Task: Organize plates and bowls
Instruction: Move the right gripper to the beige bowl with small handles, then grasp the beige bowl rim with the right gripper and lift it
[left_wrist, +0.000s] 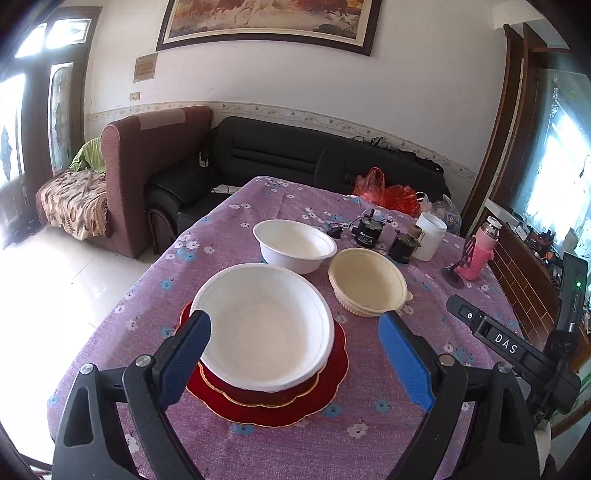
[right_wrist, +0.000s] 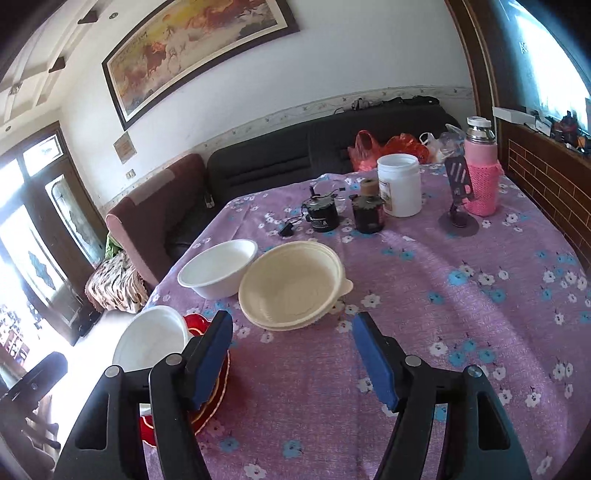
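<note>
In the left wrist view a large white bowl (left_wrist: 264, 328) sits on stacked red, gold-rimmed plates (left_wrist: 332, 387). My left gripper (left_wrist: 294, 321) is open, its blue pads wide apart on either side of that bowl and not pressing it. Beyond stand a smaller white bowl (left_wrist: 295, 245) and nested cream bowls (left_wrist: 365, 280). In the right wrist view my right gripper (right_wrist: 291, 325) is open and empty over the cloth, just in front of the cream bowls (right_wrist: 291, 284). The smaller white bowl (right_wrist: 218, 267) is behind them on the left, and the large white bowl (right_wrist: 151, 343) on the red plates (right_wrist: 214, 402) is at the lower left.
The purple flowered tablecloth (right_wrist: 443, 332) covers the table. At the back stand a white jar (right_wrist: 400, 184), a pink-sleeved bottle (right_wrist: 480, 177), a phone stand (right_wrist: 458, 206) and two small dark motors (right_wrist: 321, 214). Red bags (right_wrist: 369, 147) lie behind. The table's edge drops off at the left.
</note>
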